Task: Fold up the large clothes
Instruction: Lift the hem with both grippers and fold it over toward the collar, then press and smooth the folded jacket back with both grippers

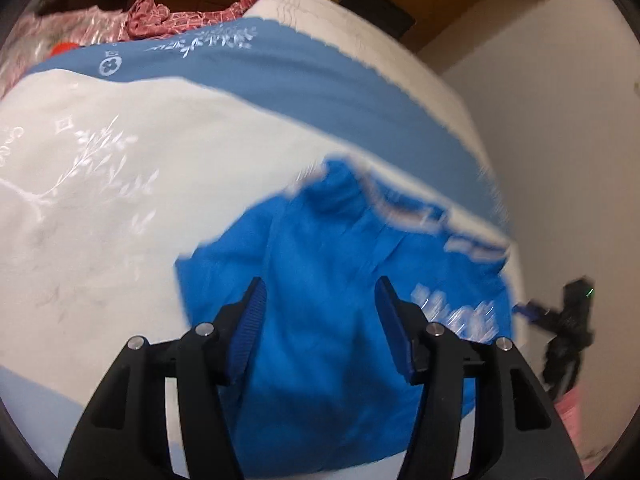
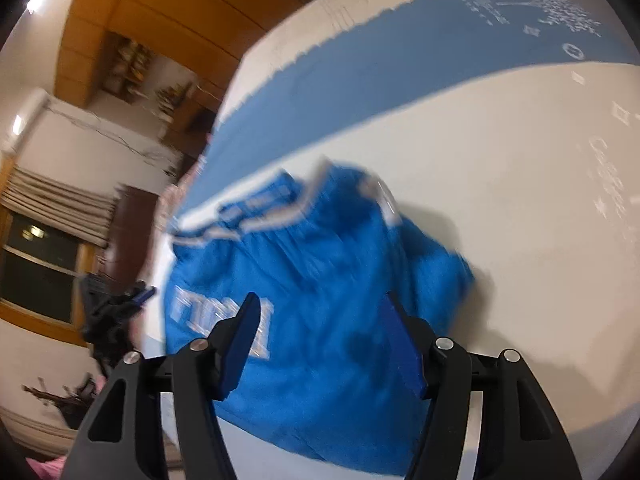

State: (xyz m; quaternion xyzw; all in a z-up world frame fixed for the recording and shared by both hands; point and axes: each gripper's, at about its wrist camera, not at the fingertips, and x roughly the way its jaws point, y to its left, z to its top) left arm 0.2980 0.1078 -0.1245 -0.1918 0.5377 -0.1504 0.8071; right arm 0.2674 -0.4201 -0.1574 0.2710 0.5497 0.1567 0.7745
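Observation:
A bright blue jersey [image 1: 332,280] with white trim and white lettering lies rumpled near the edge of a white and blue bed cover [image 1: 120,168]. My left gripper [image 1: 320,292] is open and empty, hovering just above the jersey. In the right wrist view the same jersey [image 2: 320,280] lies on the cover [image 2: 500,184], and my right gripper [image 2: 320,308] is open and empty above it. The right gripper also shows at the jersey's right edge in the left wrist view [image 1: 532,312]. Both views are blurred by motion.
A pink patterned cloth [image 1: 172,16] is heaped at the far side of the bed. The bed edge [image 1: 504,208] drops off to the right beside a white wall. A window with a blind [image 2: 44,232] and wooden cabinets [image 2: 168,12] stand beyond.

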